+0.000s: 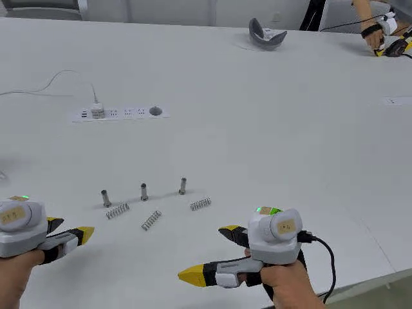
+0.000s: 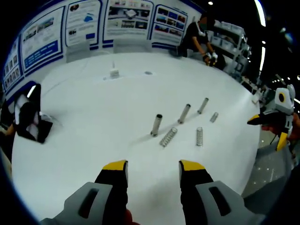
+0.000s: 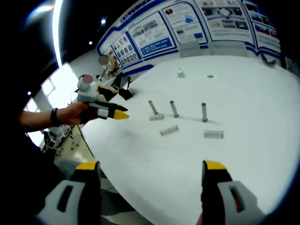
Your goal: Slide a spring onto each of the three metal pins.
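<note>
Your right gripper [image 3: 150,166] and left gripper [image 2: 153,166] both hang open and empty, so pinch the rightmost spring [image 1: 201,203] near one end, leaving its bore free for the rightmost pin [image 1: 183,186].

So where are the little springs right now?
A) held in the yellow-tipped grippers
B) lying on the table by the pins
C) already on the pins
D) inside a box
B: the left spring, middle spring and right spring lie flat on the table, just in front of the upright pins, which are bare.
</note>
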Tool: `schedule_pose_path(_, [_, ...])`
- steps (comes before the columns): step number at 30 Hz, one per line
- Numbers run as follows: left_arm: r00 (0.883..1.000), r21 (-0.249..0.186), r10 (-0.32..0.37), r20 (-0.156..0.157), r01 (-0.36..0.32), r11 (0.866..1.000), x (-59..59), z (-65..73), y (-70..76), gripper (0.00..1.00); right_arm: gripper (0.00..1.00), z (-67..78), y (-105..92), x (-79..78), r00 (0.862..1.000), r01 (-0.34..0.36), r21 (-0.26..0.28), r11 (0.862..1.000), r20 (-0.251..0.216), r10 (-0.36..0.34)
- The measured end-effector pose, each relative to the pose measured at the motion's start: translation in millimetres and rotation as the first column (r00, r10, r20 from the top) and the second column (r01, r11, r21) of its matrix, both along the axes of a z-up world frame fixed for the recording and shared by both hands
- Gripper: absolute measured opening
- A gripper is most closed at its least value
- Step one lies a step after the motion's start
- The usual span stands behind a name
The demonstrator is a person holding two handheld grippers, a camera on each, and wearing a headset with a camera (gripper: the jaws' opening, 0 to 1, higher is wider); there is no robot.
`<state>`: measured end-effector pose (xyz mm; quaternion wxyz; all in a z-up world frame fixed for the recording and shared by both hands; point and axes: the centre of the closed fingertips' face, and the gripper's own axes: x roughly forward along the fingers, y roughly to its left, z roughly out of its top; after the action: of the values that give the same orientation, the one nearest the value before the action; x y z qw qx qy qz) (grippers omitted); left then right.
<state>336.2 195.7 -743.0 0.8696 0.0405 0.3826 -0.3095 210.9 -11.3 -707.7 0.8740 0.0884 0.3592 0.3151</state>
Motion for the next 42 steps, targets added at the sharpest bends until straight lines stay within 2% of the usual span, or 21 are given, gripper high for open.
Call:
schedule_pose_path(4, [1.000, 0.015, -0.006, -0.002, 0.006, 1.000, -8.5, -2.2, 6.1, 0.48, 0.90, 1.6, -0.3, 0.8, 1.000, 0.008, 0.006, 1.000, 0.002, -0.008])
schedule_pose_path(11, [1.000, 0.015, -0.015, -0.003, 0.015, 1.000, -20.0, -3.8, 16.7, 0.54, 0.91, 0.8, -0.3, -1.6, 1.000, -0.005, -0.013, 1.000, -0.007, 0.005])
schedule_pose_path(13, [1.000, 0.054, -0.019, -0.002, 0.019, 0.998, -22.0, -6.1, 23.7, 0.56, 0.91, 0.9, -1.5, -0.6, 1.000, -0.003, -0.014, 1.000, -0.008, 0.003])
schedule_pose_path(16, [1.000, 0.031, -0.002, -0.002, 0.002, 1.000, -24.1, -3.3, 29.1, 0.60, 0.91, 2.6, -2.9, 2.6, 1.000, 0.002, -0.020, 1.000, -0.006, -0.002])
schedule_pose_path(19, [1.000, 0.035, 0.002, -0.001, -0.002, 0.999, -26.4, -3.0, 34.2, 0.63, 0.91, 4.4, -1.8, 5.5, 1.000, 0.006, -0.018, 1.000, -0.004, -0.006])
schedule_pose_path(22, [1.000, 0.015, 0.013, -0.012, -0.013, 1.000, -28.2, -1.6, 36.9, 0.68, 0.91, 4.6, 1.8, 7.5, 1.000, 0.000, -0.018, 1.000, -0.005, 0.000])
schedule_pose_path(33, [1.000, 0.004, -0.008, -0.018, 0.009, 1.000, -32.4, -5.0, 36.0, 0.72, 0.91, 3.3, 11.0, 11.3, 1.000, -0.023, -0.032, 0.999, -0.012, 0.022])
schedule_pose_path(42, [0.997, 0.002, -0.073, -0.014, 0.073, 0.997, -34.5, -7.0, 20.0, 0.72, 0.91, 1.0, 12.7, 10.2, 0.999, -0.028, -0.037, 0.999, -0.019, 0.027])
